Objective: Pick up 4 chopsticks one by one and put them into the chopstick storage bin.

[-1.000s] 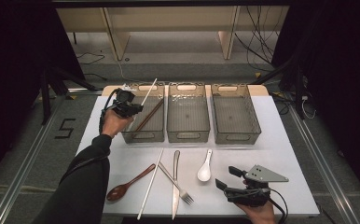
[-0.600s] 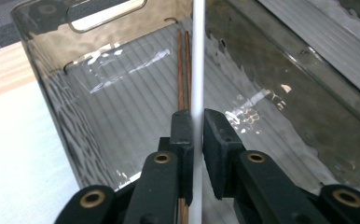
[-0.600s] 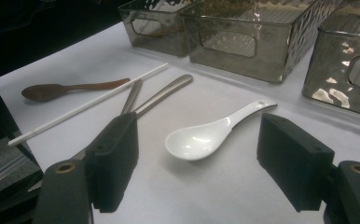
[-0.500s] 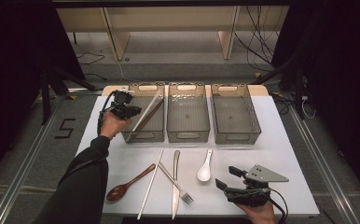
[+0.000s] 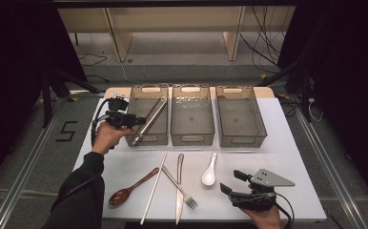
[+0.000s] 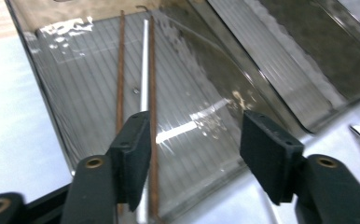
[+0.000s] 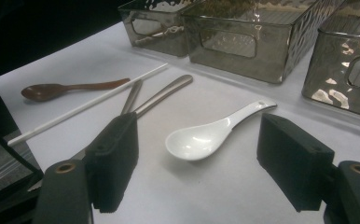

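High view: a white table (image 5: 287,143) fills the middle of the frame, with three clear bins in a row across its upper part. The left bin (image 5: 140,100) holds chopsticks (image 5: 149,120) lying slantwise, long axis running from its lower left to its upper right; the middle bin (image 5: 192,114) and the right bin (image 5: 239,114) look empty.

The left gripper (image 5: 134,120) sits at the left bin's left wall, and the chopsticks lie just to its right, inside the bin. In the left gripper view its jaws have just been opening and stand fairly wide with nothing pressed between them; two brown sticks and a pale one (image 6: 144,60) stretch away from the left jaw toward the upper part of that frame.

In the lower half of the table lie a white chopstick (image 5: 153,188), a knife (image 5: 179,191), a fork (image 5: 179,189), a brown spoon (image 5: 129,189) and a white spoon (image 5: 209,171). The right gripper (image 5: 233,183), at the lower right, is the nearer one to the white spoon; its jaws gape wide and empty, the spoon lying just ahead between them, handle toward the upper right of the right gripper view.
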A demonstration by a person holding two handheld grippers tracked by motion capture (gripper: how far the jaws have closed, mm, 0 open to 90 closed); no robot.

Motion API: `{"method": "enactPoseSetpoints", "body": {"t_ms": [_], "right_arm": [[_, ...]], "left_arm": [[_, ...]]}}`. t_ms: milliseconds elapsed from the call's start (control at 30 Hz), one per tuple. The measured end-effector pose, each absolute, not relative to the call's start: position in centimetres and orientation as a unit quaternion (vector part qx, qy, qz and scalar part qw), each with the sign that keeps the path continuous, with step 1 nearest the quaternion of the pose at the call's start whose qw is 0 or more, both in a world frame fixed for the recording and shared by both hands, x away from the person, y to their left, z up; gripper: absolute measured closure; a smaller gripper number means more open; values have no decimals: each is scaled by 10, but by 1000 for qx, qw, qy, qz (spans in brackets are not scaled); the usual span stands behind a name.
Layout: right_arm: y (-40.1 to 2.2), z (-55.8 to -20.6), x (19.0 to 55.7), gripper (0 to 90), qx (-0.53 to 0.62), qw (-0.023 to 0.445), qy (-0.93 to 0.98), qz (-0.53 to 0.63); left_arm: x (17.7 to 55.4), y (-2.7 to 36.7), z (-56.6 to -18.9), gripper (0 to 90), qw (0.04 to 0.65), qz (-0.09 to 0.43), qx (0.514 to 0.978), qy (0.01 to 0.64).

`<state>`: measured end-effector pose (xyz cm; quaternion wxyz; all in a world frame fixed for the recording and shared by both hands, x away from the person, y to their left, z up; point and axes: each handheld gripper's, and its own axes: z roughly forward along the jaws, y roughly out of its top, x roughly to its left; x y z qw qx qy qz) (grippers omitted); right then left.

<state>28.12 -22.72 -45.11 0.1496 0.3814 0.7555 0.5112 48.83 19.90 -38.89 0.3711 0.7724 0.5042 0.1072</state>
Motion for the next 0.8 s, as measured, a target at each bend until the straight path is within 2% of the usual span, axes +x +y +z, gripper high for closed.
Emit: {"method": "enactPoseSetpoints", "body": {"t_ms": [200, 333, 800], "right_arm": [[-228, -451, 281, 301, 382, 150, 755, 511], [-226, -451, 281, 301, 380, 149, 756, 511], [-227, -448, 280, 301, 378, 152, 755, 514]], "left_arm": [[453, 189, -393, 356, 367, 95, 782, 495], [435, 178, -399, 325, 329, 87, 808, 480], [388, 168, -415, 287, 285, 53, 830, 477]]}}
